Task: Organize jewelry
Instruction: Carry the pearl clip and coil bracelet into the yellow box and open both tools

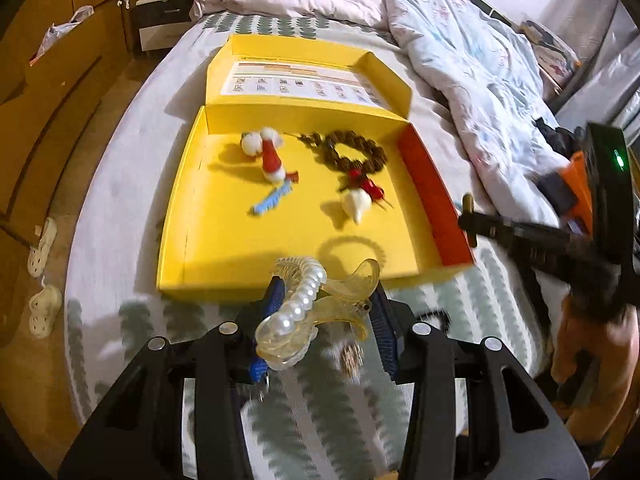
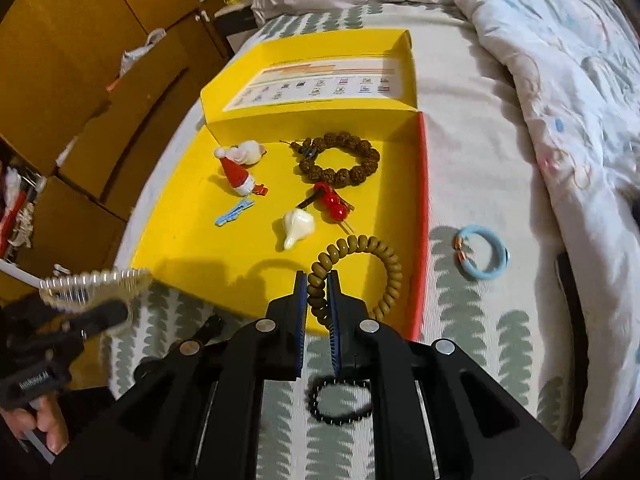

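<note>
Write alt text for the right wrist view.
The right gripper holds an olive spiral hair tie over an open yellow box of jewelry on a bed; a blue ring lies beside it.

A rumpled quilt [image 2: 560,80] lay on the bed [image 2: 460,120] (leaf-print sheet), white slippers [image 1: 44,312] on the floor beside wooden cabinets [image 2: 80,60].

Bracelet [image 2: 340,160] in box [image 2: 180,236] on bed [image 2: 472,184]

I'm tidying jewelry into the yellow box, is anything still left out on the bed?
Yes: a light blue hair tie and a black beaded bracelet lie on the bedspread outside the yellow box.
</note>
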A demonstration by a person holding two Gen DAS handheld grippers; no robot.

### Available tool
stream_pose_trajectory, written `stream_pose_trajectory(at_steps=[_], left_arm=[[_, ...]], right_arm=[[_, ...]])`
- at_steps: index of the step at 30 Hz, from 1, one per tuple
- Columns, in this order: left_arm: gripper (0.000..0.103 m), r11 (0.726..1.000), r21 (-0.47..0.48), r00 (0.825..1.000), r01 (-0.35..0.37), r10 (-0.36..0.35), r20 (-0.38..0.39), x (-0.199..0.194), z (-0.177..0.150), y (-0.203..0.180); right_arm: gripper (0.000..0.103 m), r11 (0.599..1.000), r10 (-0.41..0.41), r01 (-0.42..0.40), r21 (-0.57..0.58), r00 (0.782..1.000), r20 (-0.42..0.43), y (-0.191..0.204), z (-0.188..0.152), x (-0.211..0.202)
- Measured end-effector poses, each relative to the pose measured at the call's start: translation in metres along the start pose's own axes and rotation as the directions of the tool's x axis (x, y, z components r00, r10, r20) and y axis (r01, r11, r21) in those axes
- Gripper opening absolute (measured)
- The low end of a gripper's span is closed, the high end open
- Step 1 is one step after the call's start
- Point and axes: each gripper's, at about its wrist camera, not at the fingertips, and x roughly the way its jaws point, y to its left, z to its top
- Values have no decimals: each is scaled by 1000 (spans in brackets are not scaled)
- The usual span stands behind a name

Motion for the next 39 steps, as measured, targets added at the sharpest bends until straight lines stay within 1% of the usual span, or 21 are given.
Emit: stream_pose_trajectory(at_steps=[2,5,6,7,8,9,11,13,14,15,17,18,20,23,24,33,35,37,39], left_arm=[[43,1000,-9,1000,-7,7,-7,14,11,5],[43,1000,-14,999,-18,17,-41,36,23,12],[43,1000,-15,999,-20,19,-48,41,26,14],[43,1000,-14,998,-23,22,-55,46,28,16],[43,999,-12,997,-30,29,-73,56,30,17],[43,999,-16,996,-28,26,-86,61,31,19],[43,999,-33,995,-15,12,-102,72,31,23],[43,999,-33,991,-28,24,-135,84,31,24],[43,999,-41,990,-12,6,-143,88,31,24],[43,999,-40,990,-6,0,-143,91,31,24],[43,999,-19,989,-32,29,-146,97,31,21],[43,999,-23,988,-33,29,-150,100,32,22],[41,999,-37,988,-15,9,-156,103,32,24],[41,999,-29,986,-37,32,-162,109,32,25],[41,999,-28,986,-39,34,-164,110,33,26],[41,999,-42,986,-35,28,-164,111,35,33],[41,999,-39,987,-38,32,-157,108,35,33],[41,999,-37,989,-34,28,-147,105,36,32],[43,999,-34,990,-29,24,-138,100,36,31]], right_arm=[[10,999,34,-34,-9,999,-17,5,3,11],[11,999,5,-6,-32,999,-34,15,7,26],[11,999,26,-28,-33,999,-48,17,8,33],[11,999,24,-26,-30,998,-63,17,10,39],[11,999,-13,10,-36,998,-68,19,11,43],[11,999,-30,27,-42,997,-69,20,11,46],[11,999,-4,1,-40,997,-80,22,12,52],[11,999,-23,19,-40,995,-93,22,12,60],[11,999,-33,30,-41,995,-96,21,12,63],[11,999,-27,23,-39,994,-104,20,11,69],[11,999,-30,27,-27,992,-122,16,11,78],[11,999,-50,47,-27,990,-130,15,11,84],[11,999,-41,38,-26,990,-138,14,10,88],[11,998,-52,48,-28,987,-151,15,11,96],[11,999,-44,41,-27,987,-153,15,11,97],[11,999,-44,41,-20,984,-171,16,12,113],[12,999,-50,47,-22,984,-171,16,11,114],[17,999,-50,47,-19,985,-163,15,12,114],[19,998,-56,54,-14,986,-158,14,12,113]])
